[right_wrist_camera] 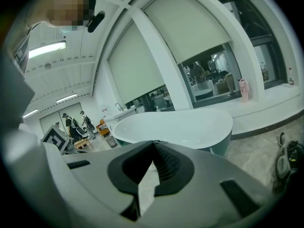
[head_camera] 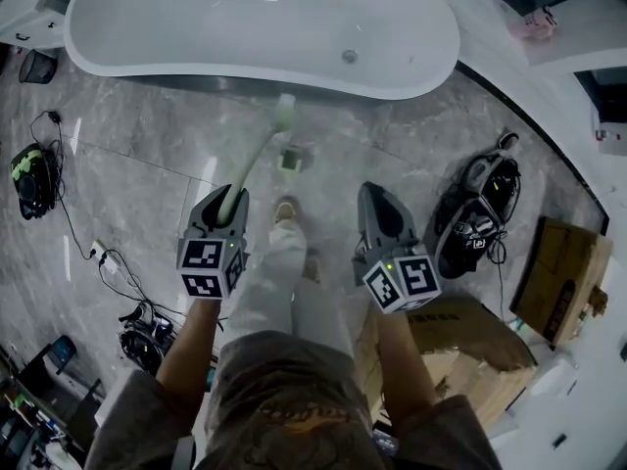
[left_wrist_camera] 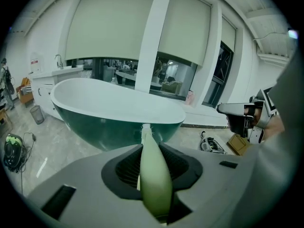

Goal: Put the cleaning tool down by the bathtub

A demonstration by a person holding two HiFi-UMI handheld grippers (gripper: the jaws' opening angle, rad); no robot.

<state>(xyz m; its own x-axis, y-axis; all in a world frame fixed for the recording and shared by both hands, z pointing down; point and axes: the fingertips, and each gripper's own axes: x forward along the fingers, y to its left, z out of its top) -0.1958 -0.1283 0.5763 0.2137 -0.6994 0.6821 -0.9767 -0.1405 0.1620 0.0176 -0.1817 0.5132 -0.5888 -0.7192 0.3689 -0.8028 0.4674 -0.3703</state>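
Closest in, the left gripper (left_wrist_camera: pixel 151 151) has its ribbed dark fingers (left_wrist_camera: pixel 124 167) clamped on the fat end of the cleaning tool (left_wrist_camera: pixel 154 175), a smooth pale green handle that narrows to a slim neck. From the head view I read its long axis as running straight out from the left gripper (head_camera: pixel 230 199) toward the bathtub (head_camera: pixel 245 27). The bristled head (head_camera: pixel 284 114) is at the far end, just short of the tub's wall and over the floor (head_camera: pixel 127 164). I cannot tell whether it touches down. My right gripper (right_wrist_camera: pixel 153 144) sits beside it with fingers pressed together on nothing, so the left hand does the placing. The tub is a glossy white oval with a dark outer shell. The floor is polished grey veined stone, where I judge the handle could slide.
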